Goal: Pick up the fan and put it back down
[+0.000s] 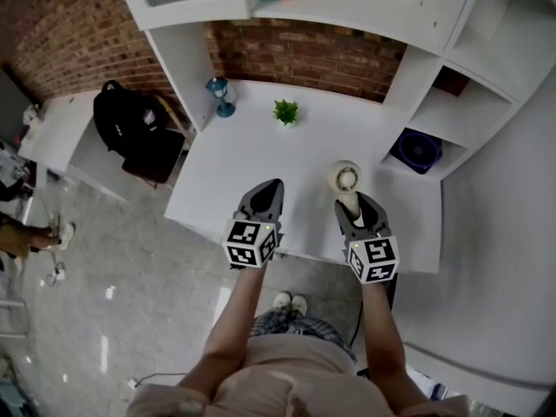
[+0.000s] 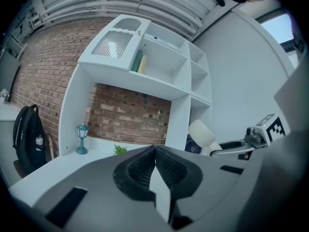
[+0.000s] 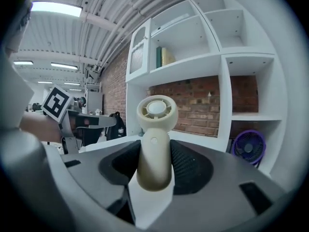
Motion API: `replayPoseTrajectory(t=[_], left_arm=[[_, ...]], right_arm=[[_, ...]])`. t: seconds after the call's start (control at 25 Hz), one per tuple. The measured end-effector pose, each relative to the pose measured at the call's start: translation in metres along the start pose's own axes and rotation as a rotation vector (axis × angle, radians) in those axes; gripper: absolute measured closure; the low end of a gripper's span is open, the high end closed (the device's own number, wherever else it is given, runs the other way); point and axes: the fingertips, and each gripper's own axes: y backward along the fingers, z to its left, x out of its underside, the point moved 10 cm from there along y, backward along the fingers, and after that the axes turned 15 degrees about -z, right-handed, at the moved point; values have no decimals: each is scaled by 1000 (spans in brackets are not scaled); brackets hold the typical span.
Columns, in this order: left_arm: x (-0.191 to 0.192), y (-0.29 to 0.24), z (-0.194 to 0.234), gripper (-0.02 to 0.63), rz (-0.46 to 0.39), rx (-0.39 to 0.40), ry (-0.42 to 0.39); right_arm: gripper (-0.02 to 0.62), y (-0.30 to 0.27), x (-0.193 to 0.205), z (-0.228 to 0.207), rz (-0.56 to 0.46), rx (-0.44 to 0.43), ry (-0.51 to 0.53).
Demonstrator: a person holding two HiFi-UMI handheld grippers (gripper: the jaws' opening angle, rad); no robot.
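"Where's the cream plastic handheld fan (image 3: 154, 144)?"
"Its handle is pinched in the right tool (image 1: 354, 205), above the white bench (image 1: 226, 172). The left tool (image 2: 155, 153) is closed on nothing."
"Worry?"
"Smooth round handle: loosen slightly and it could slip, landing hard."

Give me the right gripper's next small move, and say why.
Probably lower the fan straight down to the desk, and only then open. The right gripper is shut on the fan's handle, holding it upright, seemingly just above the bare desktop, so the pick-up looks done and setting it down is what is left. The left gripper is shut, empty and off to the side.
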Motion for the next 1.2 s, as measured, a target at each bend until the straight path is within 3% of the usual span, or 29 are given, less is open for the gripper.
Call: replayPoseTrajectory(t=[0.24, 0.44, 0.76, 1.2], left_arm=[[3, -4, 2, 578, 10, 5, 5], [13, -14, 8, 578, 39, 0, 8], [58, -35, 26, 578, 120, -38, 44], [130, -46, 30, 578, 281, -54, 109]], right_arm=[[391, -2, -5, -8, -21, 42, -21], [391, -25, 9, -19, 20, 64, -82], [391, -62, 76, -24, 211, 105, -156], [391, -70, 168, -21, 465, 144, -246]])
